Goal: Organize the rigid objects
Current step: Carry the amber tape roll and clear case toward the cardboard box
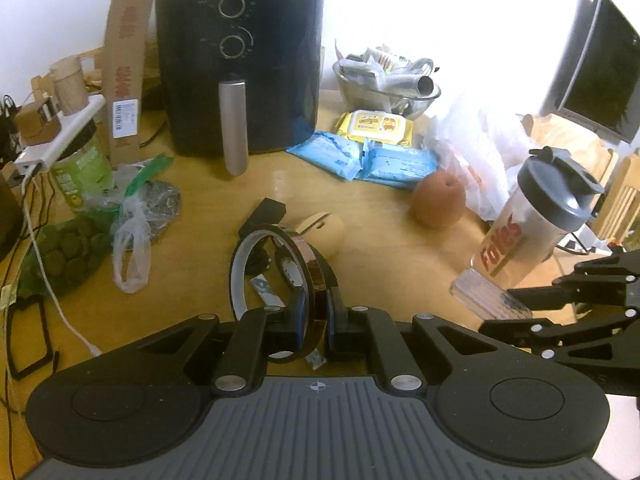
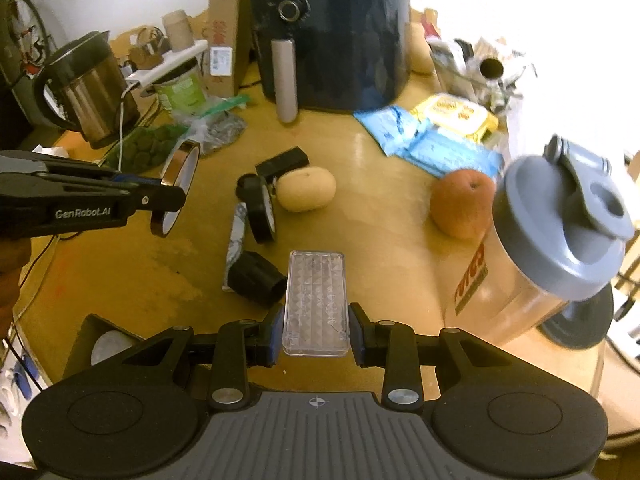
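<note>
Two items are lifted: my left tongs (image 1: pixel 314 312) pinch a tape roll (image 1: pixel 276 280), right tongs (image 2: pixel 316 330) pinch a clear case (image 2: pixel 316 300); clutter remains mid-counter (image 2: pixel 380 220).

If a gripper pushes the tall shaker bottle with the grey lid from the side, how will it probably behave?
The shaker bottle looks tall and narrow, so a high push would probably tip it. Its clear body shows no liquid, so it is likely light and may slide on the smooth wooden table. It seems rigid plastic.
</note>
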`<state>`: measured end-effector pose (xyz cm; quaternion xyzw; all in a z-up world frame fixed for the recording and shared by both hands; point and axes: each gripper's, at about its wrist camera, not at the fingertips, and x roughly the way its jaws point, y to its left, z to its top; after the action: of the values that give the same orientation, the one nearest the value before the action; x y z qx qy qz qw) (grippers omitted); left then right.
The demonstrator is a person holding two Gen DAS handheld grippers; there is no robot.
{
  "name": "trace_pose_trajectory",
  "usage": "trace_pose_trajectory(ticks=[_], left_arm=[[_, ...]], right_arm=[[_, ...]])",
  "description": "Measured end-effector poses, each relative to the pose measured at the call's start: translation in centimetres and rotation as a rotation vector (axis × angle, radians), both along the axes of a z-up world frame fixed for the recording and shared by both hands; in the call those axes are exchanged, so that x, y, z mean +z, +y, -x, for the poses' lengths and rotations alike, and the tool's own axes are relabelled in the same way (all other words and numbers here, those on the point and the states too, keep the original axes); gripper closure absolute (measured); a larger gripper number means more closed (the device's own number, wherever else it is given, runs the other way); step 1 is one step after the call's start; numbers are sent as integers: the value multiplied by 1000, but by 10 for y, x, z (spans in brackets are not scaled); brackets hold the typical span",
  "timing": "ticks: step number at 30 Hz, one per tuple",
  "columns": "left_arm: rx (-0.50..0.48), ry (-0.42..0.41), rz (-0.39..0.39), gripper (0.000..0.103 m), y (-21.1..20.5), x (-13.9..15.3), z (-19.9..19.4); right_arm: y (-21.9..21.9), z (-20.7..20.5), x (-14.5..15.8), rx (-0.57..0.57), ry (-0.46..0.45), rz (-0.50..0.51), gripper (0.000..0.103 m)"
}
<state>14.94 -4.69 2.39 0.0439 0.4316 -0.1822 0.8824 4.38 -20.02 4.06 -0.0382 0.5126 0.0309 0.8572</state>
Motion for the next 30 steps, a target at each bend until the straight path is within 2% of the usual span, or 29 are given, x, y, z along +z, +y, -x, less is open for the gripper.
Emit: trace_pose_trajectory(ticks=[9, 30], left_arm=[[6, -6, -2, 92, 8, 11, 26], [-49, 66, -25, 92, 13, 5, 89]], right_arm=[[22, 12, 11, 88, -108, 72, 67], [41, 30, 9, 104, -69, 12, 67]])
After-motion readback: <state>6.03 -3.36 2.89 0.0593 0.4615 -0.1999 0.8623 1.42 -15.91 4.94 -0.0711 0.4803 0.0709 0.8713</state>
